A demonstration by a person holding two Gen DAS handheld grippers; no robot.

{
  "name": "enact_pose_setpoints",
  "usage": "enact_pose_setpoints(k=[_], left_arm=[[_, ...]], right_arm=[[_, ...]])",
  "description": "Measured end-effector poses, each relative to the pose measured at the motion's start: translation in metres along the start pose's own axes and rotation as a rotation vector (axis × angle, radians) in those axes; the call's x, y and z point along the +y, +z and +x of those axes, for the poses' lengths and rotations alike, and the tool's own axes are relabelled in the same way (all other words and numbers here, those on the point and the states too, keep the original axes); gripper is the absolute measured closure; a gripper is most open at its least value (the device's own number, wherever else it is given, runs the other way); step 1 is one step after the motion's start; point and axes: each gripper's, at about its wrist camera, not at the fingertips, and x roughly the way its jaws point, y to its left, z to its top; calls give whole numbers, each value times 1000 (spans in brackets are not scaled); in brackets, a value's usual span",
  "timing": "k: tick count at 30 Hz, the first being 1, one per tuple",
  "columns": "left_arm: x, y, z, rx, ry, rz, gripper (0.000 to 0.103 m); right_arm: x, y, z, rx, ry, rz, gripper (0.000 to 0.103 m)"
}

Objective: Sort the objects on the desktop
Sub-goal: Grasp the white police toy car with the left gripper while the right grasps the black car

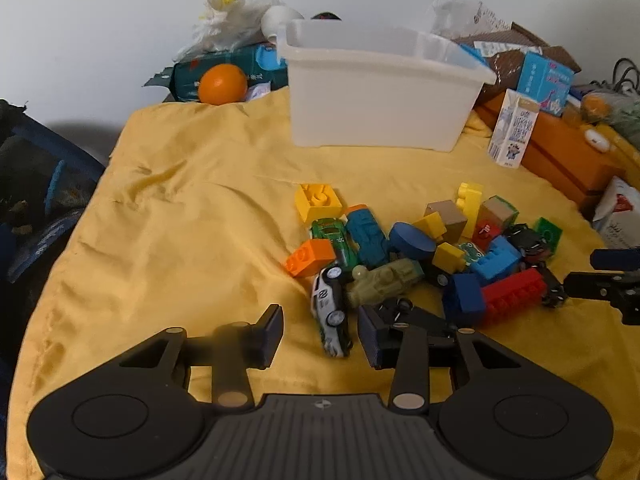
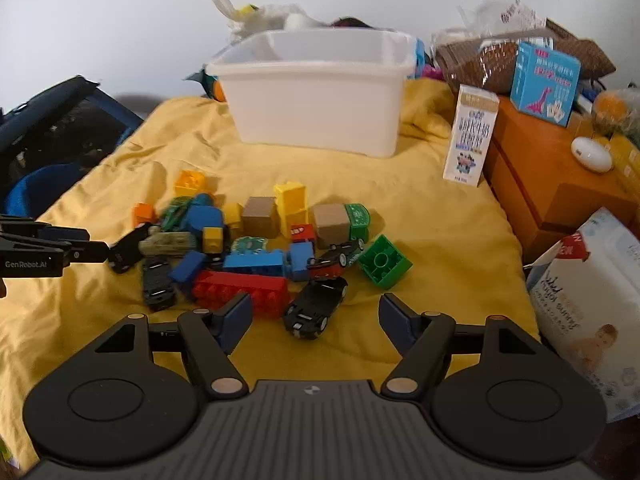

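Note:
A pile of toy bricks and toy cars lies on the yellow cloth point(image 1: 180, 220) in front of a white plastic bin point(image 1: 380, 92). My left gripper point(image 1: 320, 334) is open, its fingers on either side of a white toy car point(image 1: 331, 314), not touching it. In the right wrist view my right gripper point(image 2: 316, 320) is open around a black toy car point(image 2: 316, 306), beside a long red brick point(image 2: 240, 290). The left gripper shows at that view's left edge point(image 2: 96, 252), near another black car point(image 2: 128, 250). The bin point(image 2: 316, 96) looks empty from here.
An orange point(image 1: 223, 84) and plastic bags lie behind the bin. A milk carton point(image 2: 471, 138), an orange box point(image 2: 560, 184) with a blue card box point(image 2: 546, 80) and a wipes pack point(image 2: 592, 300) crowd the right. A dark bag point(image 2: 52, 128) is at left.

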Motion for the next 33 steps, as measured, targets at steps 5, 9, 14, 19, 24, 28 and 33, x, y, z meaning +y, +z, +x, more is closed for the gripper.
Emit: enact_pose_setpoints(k=[5, 9, 14, 19, 24, 28, 33], left_arm=[[-6, -2, 16, 34, 36, 22, 58], [-8, -6, 25, 52, 34, 33, 58], [-7, -7, 28, 33, 20, 55, 67], [-7, -7, 27, 16, 12, 94, 73], [1, -8, 16, -18, -13, 108, 81], [6, -7, 9, -47, -25, 115, 81], [16, 4, -14, -102, -29, 60, 81]], right_arm=[[-2, 3, 24, 34, -38, 27, 55], [-3, 1, 39, 68, -38, 47, 55], [2, 0, 49, 81, -24, 70, 54], [5, 1, 56, 82, -4, 83, 63], [0, 4, 47, 55, 32, 104, 70], [1, 1, 32, 30, 35, 86, 70], [1, -2, 18, 7, 34, 67, 70]])
